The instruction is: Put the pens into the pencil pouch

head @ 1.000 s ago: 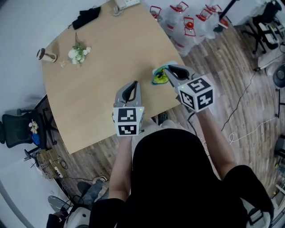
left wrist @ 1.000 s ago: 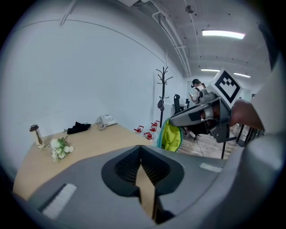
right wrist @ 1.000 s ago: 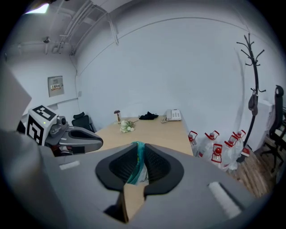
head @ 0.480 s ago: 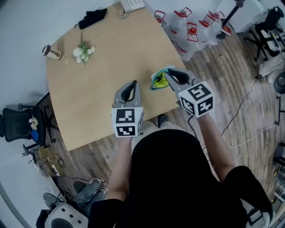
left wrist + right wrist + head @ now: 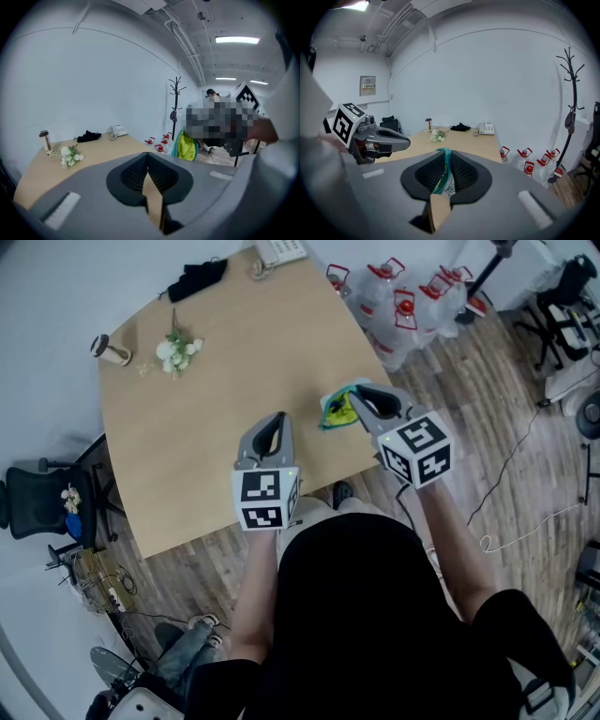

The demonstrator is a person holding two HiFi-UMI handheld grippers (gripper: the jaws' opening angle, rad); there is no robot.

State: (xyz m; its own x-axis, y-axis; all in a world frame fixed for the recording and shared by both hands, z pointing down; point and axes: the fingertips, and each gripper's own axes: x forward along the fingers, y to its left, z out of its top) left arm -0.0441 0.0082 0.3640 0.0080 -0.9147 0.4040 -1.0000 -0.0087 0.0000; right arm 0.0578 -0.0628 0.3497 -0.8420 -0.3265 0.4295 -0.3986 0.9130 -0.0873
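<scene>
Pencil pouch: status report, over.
Left gripper shut, empty. Right gripper, jaws just been closing, pinching pencil pouch rim at table edge. No pens in view. Nothing blocking.

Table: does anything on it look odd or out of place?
Nothing spilled or broken. White flowers lie loose with no vase; the pencil pouch is pinched at the table's edge by the right gripper, whose jaws have just been closing. No pens show.

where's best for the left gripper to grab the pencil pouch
Probably the teal rim of the pencil pouch nearest the left gripper, approached from the pouch's left. The right gripper, jaws just closing on the pouch, pinches the far side, so that near rim is free.
</scene>
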